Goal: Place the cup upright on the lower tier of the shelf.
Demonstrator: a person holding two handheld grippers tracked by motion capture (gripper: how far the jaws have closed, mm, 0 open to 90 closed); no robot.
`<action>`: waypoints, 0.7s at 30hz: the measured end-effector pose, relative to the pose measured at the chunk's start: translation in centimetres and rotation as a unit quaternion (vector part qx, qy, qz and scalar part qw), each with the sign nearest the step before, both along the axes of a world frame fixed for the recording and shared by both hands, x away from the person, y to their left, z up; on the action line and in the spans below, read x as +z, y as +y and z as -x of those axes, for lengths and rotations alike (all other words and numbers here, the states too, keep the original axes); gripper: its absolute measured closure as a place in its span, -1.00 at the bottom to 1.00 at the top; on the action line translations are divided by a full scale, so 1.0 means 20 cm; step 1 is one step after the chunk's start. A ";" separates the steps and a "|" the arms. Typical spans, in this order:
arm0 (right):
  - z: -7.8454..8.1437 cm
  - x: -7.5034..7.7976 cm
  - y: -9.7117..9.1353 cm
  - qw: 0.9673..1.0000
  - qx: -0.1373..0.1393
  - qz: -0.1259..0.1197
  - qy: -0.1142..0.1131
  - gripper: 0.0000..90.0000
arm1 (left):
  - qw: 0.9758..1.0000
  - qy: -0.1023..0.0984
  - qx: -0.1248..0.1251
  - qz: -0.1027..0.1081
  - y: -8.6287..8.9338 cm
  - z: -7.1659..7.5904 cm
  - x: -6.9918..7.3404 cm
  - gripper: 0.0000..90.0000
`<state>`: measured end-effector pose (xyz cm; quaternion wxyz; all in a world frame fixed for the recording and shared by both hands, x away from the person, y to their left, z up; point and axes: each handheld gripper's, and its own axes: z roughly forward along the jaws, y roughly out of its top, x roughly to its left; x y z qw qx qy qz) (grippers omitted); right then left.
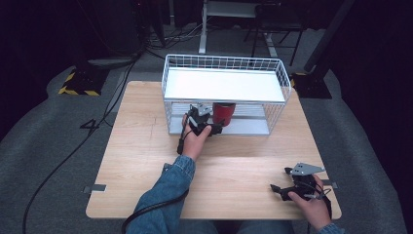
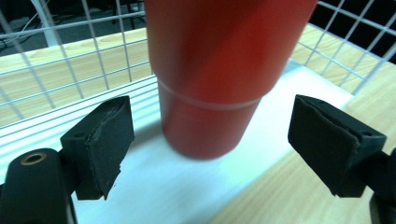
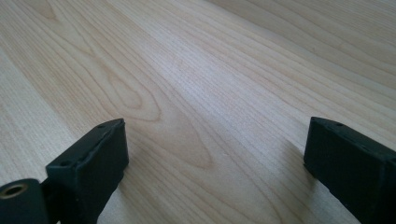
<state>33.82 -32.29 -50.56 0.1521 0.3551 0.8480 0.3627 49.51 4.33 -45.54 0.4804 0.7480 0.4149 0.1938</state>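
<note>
Black pads of my left gripper [image 2: 210, 149] are sitting closest to the lens, spread wide, one on each side of the red cup [image 2: 219, 70], neither one touching it. Cup is standing upright between the jaws, on the white lower shelf [image 2: 154, 186] of the wire rack [image 2: 70, 60]. A thin lighter ring is running around its body near the bottom, and its top is running out of frame. Rack mesh is showing behind and on both sides of the cup.

From the high view, the red cup [image 1: 224, 112] is sitting under the white upper shelf [image 1: 223, 85], at the front opening of the wire rack [image 1: 285, 80], about mid-width. My left gripper [image 1: 208, 123] is reaching into that opening just left of the cup, with my left hand [image 1: 195, 141] and denim sleeve [image 1: 168, 192] trailing back over the wooden table [image 1: 136, 146]. Rack is standing at the far edge of the table.

My right gripper [image 1: 278, 189] is resting low on the table near the front right corner, well apart from rack and cup, held in my right hand [image 1: 311, 207]. Its jaws are also standing wide, holding nothing, with bare wood grain [image 3: 210, 93] lying between them in the right gripper view.
</note>
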 end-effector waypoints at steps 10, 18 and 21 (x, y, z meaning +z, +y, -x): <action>0.00 0.00 0.00 1.000 0.000 0.001 0.000 -0.86 | 1.000 -0.006 -0.013 -0.001 0.12 0.17 0.11 -0.66; 0.00 0.00 0.00 1.000 0.000 0.001 0.000 -0.86 | 1.000 -0.015 -0.028 -0.001 0.21 0.36 0.20 -0.66; 0.00 0.00 0.00 1.000 0.000 0.000 0.000 -0.86 | 0.999 -0.016 -0.032 -0.005 0.23 0.40 0.22 -0.66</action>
